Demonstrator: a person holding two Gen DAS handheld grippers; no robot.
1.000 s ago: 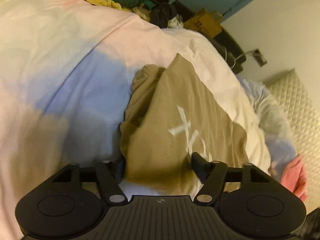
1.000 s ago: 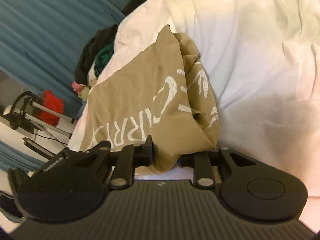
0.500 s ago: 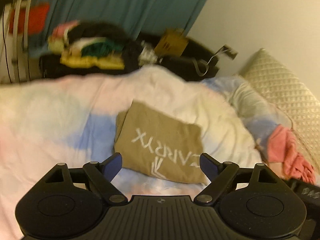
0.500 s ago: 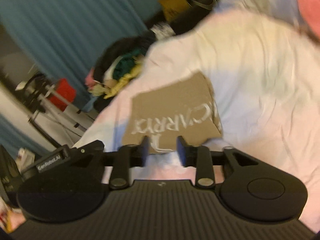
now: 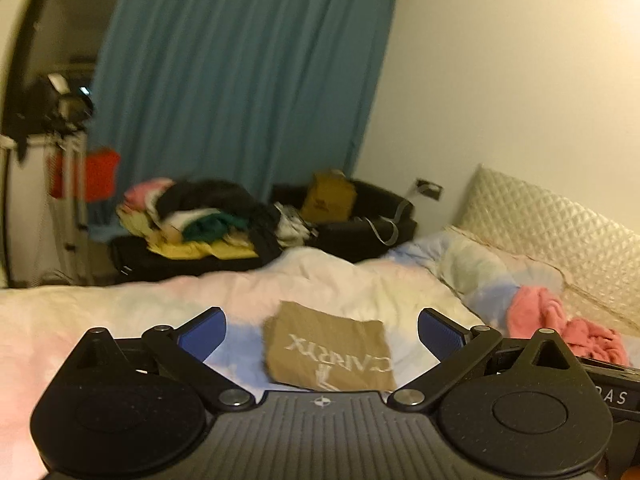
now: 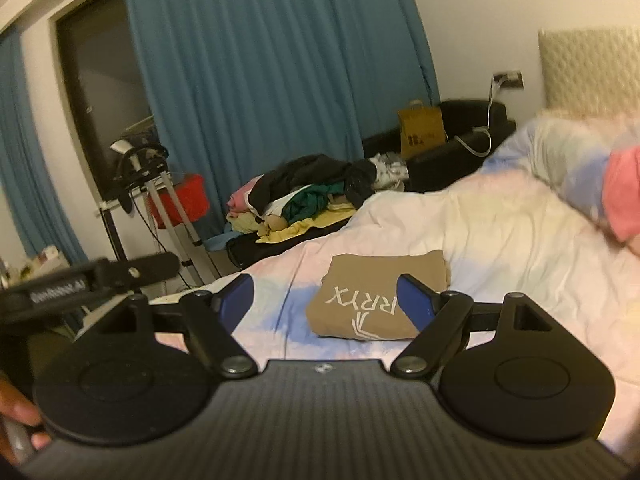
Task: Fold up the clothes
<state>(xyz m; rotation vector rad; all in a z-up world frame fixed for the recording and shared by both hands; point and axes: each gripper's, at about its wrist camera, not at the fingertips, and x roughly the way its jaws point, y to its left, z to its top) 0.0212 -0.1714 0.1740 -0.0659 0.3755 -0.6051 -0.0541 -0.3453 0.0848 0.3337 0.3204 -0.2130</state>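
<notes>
On the pastel duvet [image 5: 120,304] lies the tan shirt [image 5: 328,352], folded into a flat rectangle with white lettering upward. The left gripper [image 5: 320,330] and the right gripper [image 6: 326,300] hang above and short of it, jaws wide and just opened further, nothing between them. Beyond, a clothes pile [image 5: 192,220] sits before the blue curtain [image 5: 240,80]. The left view alone shows the crumpled pink garment [image 5: 560,328] clearly; the right view shows a hand [image 6: 18,420].

Both the left gripper [image 5: 320,332] and the right gripper [image 6: 326,300] are raised, pointing slightly downward, jaws just opened wide with nothing between their blue-padded fingers [image 5: 202,334].
</notes>
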